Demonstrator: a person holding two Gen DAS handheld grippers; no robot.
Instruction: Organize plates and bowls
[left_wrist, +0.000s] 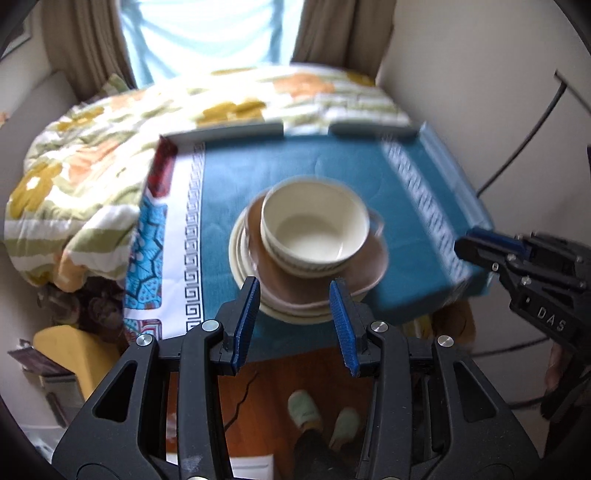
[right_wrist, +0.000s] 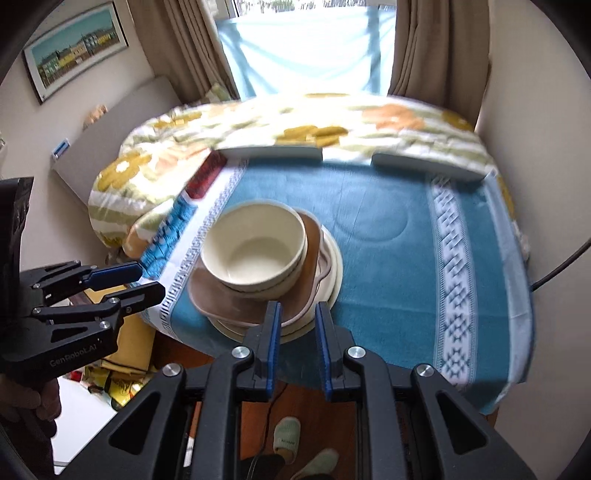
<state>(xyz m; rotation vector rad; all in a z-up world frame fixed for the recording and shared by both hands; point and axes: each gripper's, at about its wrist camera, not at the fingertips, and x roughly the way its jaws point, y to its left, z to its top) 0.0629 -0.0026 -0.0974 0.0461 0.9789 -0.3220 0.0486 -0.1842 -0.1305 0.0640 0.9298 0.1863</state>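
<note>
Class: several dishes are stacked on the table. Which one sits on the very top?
The cream bowl tops the stack; it rests on the brown plate, with paler cream plates underneath.

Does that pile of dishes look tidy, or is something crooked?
The brown plate sits off-centre on the cream plates, overhanging them, and the cream bowl on top is shifted too. Nothing spilled or broken.

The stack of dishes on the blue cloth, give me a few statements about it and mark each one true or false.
1. A cream bowl tops the stack. True.
2. The brown plate lies at the very bottom. False: cream plates lie under it.
3. The left gripper grips the bowl. False: it holds nothing.
4. The stack stands on the blue cloth. True.
5. The right gripper holds a plate. False: its jaws are empty.
</note>
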